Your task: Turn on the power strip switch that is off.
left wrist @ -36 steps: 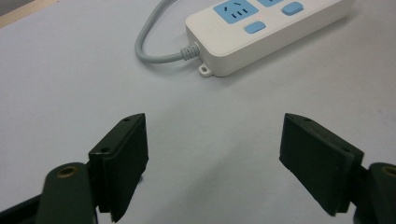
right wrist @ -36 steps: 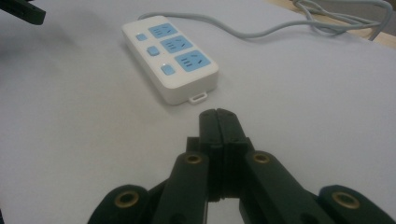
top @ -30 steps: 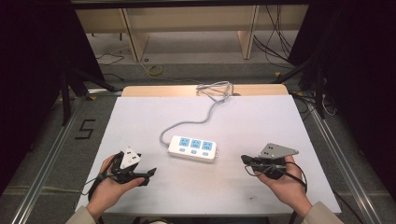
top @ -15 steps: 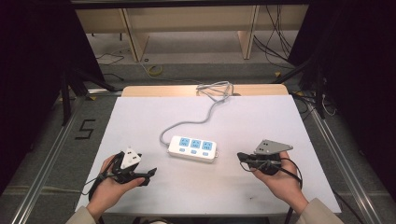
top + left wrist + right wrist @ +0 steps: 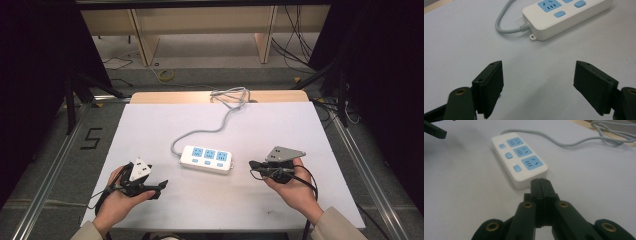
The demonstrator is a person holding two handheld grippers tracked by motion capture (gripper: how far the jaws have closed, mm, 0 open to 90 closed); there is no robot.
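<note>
Power strip (image 5: 206, 159) mid-surface (image 5: 300, 130), flat, sockets up. Long axis across, cord end toward left side. Right hand-held gripper (image 5: 253, 164) nearer, jaws pressed together, empty, tips just short of strip's free end. Left hand-held gripper (image 5: 162, 185) spread wide, empty, aimed at cord end from near.

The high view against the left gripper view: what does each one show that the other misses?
High view: the whole white table, both hands, the right hand-held gripper with jaws shut, and the grey cable running to the far edge. Left gripper view: the left hand-held gripper up close, jaws wide apart with nothing between, and a small mounting tab. Both: the white power strip with blue sockets.
</note>
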